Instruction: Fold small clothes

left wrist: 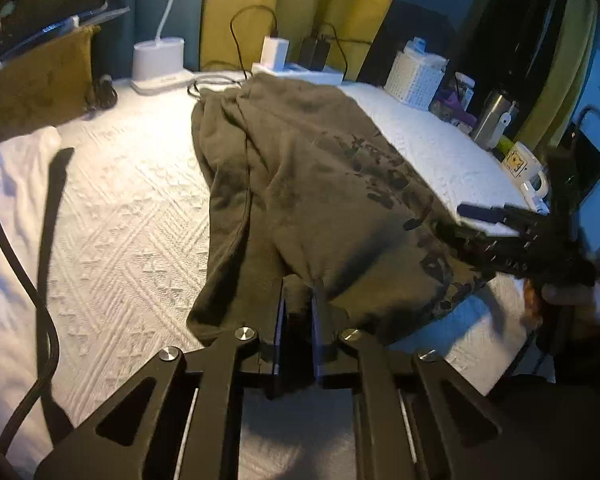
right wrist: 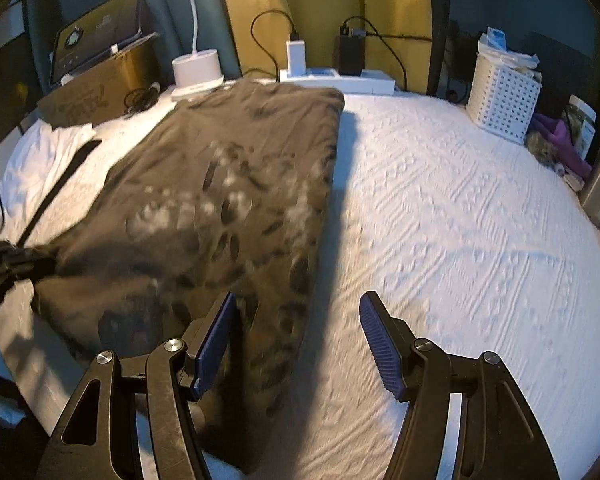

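My left gripper is clamped on the near hem of the olive-brown garment; the cloth puckers where the two pads pinch it. The garment lies lengthwise on the white textured cover, running from my grip toward the far edge of the table, with a dark blotchy print on its right half. From the right wrist view the same garment fills the left-centre of the table, its right edge lying in a fairly straight line with a shadow beside it.

My right gripper stands wide apart, nothing between the pads. Its left finger sits over the garment's near right corner; its right finger is over bare cover. Whether the left finger touches the cloth I cannot tell; motion blur.

In the left wrist view, the right gripper shows at the right, over the garment's edge.

Along the far edge: a white lamp base, a power strip with chargers plugged in, a white perforated basket. A mug stands at the right side.
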The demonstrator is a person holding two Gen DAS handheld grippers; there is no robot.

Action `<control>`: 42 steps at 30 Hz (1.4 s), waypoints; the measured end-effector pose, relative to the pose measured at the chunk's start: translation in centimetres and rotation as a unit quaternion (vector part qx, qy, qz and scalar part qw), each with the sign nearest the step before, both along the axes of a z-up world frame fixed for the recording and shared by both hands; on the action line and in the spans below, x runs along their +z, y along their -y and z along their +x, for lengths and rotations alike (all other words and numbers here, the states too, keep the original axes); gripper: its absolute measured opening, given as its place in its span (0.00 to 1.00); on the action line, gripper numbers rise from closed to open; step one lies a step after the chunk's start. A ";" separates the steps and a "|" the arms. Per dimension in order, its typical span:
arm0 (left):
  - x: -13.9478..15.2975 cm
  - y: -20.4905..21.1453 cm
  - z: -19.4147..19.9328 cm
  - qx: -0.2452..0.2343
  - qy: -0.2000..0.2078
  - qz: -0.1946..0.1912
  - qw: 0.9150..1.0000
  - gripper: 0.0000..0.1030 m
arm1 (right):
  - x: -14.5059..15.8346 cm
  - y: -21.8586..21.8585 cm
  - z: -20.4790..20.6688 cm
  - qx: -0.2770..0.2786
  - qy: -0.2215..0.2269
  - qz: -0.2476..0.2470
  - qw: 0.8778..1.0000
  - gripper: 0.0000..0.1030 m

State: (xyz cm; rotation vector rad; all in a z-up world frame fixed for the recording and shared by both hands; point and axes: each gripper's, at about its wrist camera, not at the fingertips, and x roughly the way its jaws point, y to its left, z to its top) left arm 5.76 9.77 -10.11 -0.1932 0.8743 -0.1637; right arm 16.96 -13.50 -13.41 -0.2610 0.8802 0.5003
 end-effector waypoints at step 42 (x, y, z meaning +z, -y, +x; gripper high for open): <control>-1.6 5.4 0.1 0.012 -0.011 0.086 0.996 0.41 | -1.1 -1.3 -6.5 0.046 0.027 -0.005 0.999 0.71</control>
